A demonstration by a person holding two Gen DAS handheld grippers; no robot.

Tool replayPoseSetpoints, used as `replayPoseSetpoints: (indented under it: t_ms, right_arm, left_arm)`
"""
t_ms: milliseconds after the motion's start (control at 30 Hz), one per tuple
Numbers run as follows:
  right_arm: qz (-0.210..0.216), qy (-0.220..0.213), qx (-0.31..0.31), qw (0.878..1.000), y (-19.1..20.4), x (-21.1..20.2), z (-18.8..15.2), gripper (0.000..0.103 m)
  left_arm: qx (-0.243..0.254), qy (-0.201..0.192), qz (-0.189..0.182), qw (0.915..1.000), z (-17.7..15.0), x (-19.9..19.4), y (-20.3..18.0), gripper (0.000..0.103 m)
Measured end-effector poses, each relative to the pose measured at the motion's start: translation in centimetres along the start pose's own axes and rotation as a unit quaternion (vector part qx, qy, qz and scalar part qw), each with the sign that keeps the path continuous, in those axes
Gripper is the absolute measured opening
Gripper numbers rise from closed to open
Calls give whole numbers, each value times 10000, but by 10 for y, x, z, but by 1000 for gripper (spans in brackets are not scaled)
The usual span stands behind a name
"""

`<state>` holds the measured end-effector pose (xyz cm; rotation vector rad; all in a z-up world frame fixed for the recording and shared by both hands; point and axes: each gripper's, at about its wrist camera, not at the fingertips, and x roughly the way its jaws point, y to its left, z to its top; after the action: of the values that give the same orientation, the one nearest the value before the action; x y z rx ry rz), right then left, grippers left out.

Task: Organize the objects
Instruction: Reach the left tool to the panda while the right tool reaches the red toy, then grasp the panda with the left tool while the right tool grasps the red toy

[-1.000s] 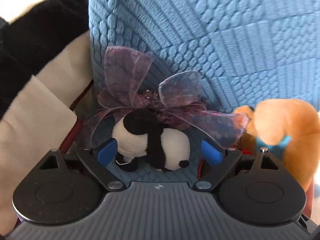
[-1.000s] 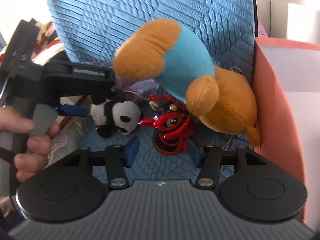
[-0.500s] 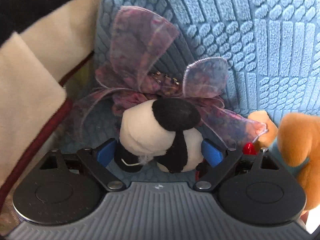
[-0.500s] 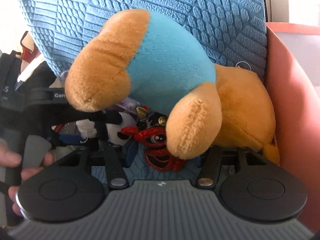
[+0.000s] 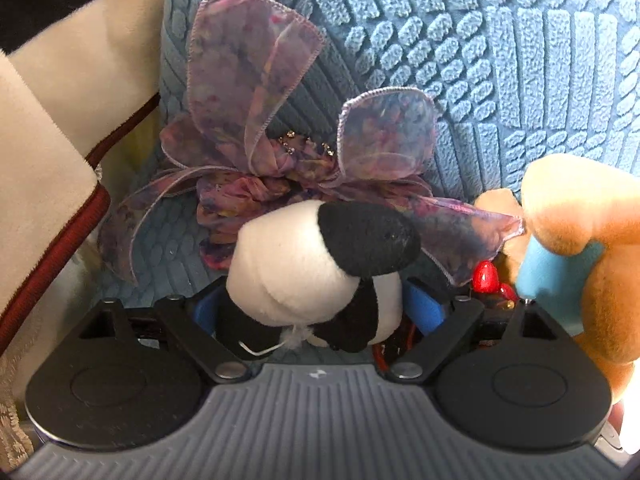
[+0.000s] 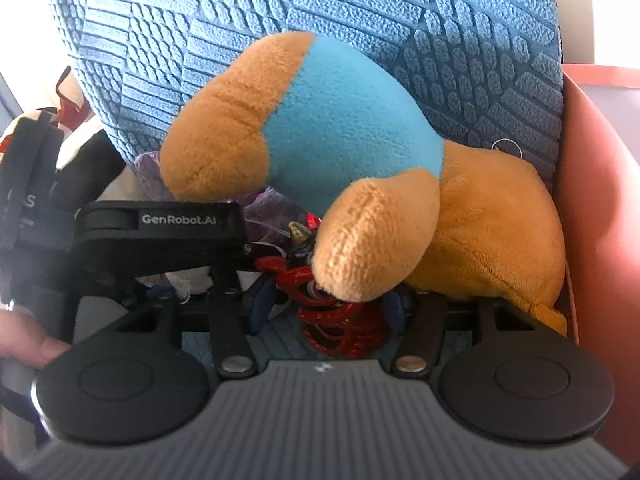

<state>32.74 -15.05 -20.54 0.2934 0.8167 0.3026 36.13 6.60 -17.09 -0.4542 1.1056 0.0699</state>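
Note:
A small black-and-white panda plush (image 5: 316, 268) sits between the blue pads of my left gripper (image 5: 312, 312), whose jaws stand wide around it without visibly pressing. A purple sheer ribbon bow (image 5: 280, 148) lies just behind it on the blue textured cushion (image 5: 500, 60). In the right wrist view, a red coiled toy (image 6: 340, 320) lies between the pads of my right gripper (image 6: 324, 308), whose jaws stand open around it. An orange plush with a blue middle (image 6: 340, 152) leans over the red toy, and its paw hides part of it. The left gripper's body (image 6: 168, 236) shows at the left.
The blue cushion (image 6: 280, 20) stands upright behind everything. A salmon-coloured wall (image 6: 600, 220) closes off the right side. A cream blanket with dark red piping (image 5: 52, 200) lies at the left. The orange plush (image 5: 580, 240) crowds the right of the left wrist view.
Both grippers have moved forward. The panda now fills the gap between my left pads, and the red toy lies between my right pads under the orange plush.

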Motion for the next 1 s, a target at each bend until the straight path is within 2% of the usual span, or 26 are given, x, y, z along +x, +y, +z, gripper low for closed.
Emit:
replayPoseSetpoints:
  t_ms: [267,433,600,767,833,867,1000]
  right_arm:
    - [32,69,7,10000,-14,-17,-6,54]
    - [35,143,-91,9999,-17,-31,-13,54]
    - [47,217,-189,9996,-12,-43,-18,53]
    - [-110,285,-345,9989,-5,-57,-25,53]
    - [-165,315,-322,9988,-4,-65,-29,53]
    - [-195,302,-323,9988,-4,-70,-32,53]
    - [-407,237,-635,9969,5,-82,-41,52]
  left_arm:
    - [-106,-189,-76,9997,-4,-11,9,85]
    - [-242,-128,-87,9996,-11,-15,13,84]
    - [-169,-58,-133,9998,-23,-23,10,84]
    - [-1,-10,-74,10000,-53,-38,5,84]
    - [133,-15,11,9999,-70,-41,-9,84]
    - [158,-15,31,9999,-88,-42,-24,84]
    - [227,36,-89,9997,-100,-48,-33,84]
